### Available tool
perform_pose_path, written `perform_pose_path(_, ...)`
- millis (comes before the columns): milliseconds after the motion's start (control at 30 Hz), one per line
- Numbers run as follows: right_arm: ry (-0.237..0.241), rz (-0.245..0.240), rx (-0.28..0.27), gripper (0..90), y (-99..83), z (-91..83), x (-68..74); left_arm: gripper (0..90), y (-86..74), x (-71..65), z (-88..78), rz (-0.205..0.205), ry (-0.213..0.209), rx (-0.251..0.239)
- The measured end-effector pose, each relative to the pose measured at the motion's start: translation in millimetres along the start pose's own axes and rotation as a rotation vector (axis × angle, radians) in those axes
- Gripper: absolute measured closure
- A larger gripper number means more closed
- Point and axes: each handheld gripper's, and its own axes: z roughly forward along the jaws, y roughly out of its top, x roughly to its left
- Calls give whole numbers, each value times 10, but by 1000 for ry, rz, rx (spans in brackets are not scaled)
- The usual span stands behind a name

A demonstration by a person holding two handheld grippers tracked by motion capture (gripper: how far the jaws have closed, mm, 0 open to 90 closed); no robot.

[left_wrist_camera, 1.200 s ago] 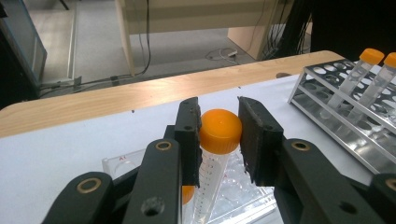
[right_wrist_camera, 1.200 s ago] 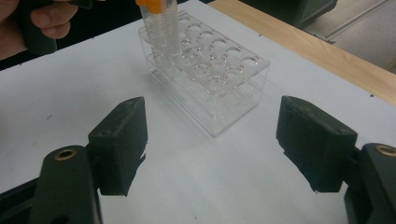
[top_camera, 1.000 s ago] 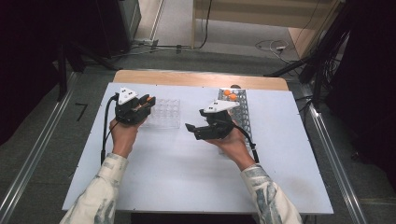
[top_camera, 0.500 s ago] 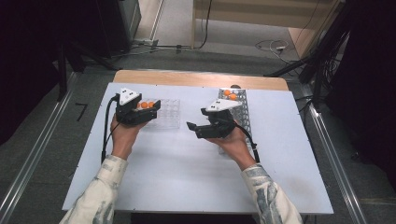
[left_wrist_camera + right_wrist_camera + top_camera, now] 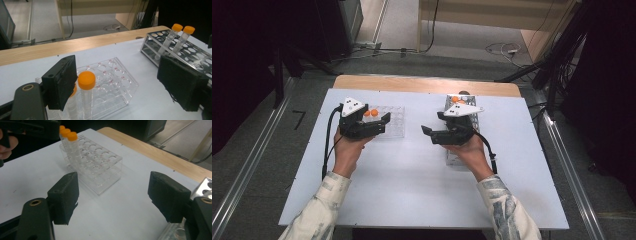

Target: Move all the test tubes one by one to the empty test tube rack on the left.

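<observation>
left gripper (image 5: 120,85) has just been opening, jaws now spread wide with an orange-capped tube (image 5: 86,93) standing between them but not pinched, seated in the clear rack (image 5: 117,85). a second tube sits just behind the left pad. right gripper (image 5: 112,200) is spread too, nothing in it, hovering over bare table (image 5: 120,220) between the clear rack and the metal rack (image 5: 195,53).

looks to me like tubes are being moved from the metal rack to the clear one, and this one's just been let go. to do this bit well i'd back the left gripper straight up and away so neither pad clips the cap or tips the rack, which looks light. two more tubes (image 5: 178,37) wait in the metal rack, leaning a little, so grab below the cap and lift along the tilt.

writing: tiny red marks by the clear rack's holes, too small to read. no brands that i can see.
</observation>
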Motion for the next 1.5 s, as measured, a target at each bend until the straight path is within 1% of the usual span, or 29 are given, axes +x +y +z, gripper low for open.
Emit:
perform_pose_path(167, -27, 14, -9, 236, -22, -102, -135, 164, -50, -42, -5, -11, -6, 7)
perform_pose_path(267, -52, 21, -8, 236, -48, -159, -223, 163, -80, -62, -14, -18, -13, 2)
perform_pose_path(467, -94, 52, -16, 240, -103, -254, -421, 162, -112, -127, -36, -4, -30, -6)
perform_pose_path(567, -109, 55, -5, 240, -129, -258, -495, 163, -132, -167, -45, 7, -60, 14)
perform_pose_path(733, -147, 75, 0, 241, -170, -241, -620, 152, -190, -228, -73, 13, -78, 5)
perform_pose_path(833, -159, 87, -4, 259, -183, -212, -677, 145, -213, -249, -90, 22, -77, -1)
perform_pose_path(1033, -184, 111, 1, 275, -240, -91, -832, 146, -243, -296, -130, 28, -93, -14)
perform_pose_path(1067, -186, 120, 2, 275, -251, -76, -857, 146, -250, -302, -137, 24, -93, -16)
perform_pose_path(1167, -203, 121, 5, 292, -280, -34, -928, 146, -264, -302, -160, 18, -106, -23)
perform_pose_path(1233, -190, 121, 6, 324, -288, -6, -974, 146, -263, -304, -167, 15, -113, -26)
perform_pose_path(1300, -185, 102, 21, 352, -293, 29, -1005, 146, -261, -302, -171, 11, -115, -29)
perform_pose_path(1367, -183, 101, 38, 365, -298, 60, -1034, 146, -263, -295, -170, 9, -116, -25)
perform_pose_path(1433, -161, 105, 57, 370, -304, 98, -1070, 146, -267, -290, -167, 8, -116, -25)
perform_pose_path(1500, -159, 101, 85, 390, -304, 136, -1093, 146, -269, -289, -168, 8, -116, -24)
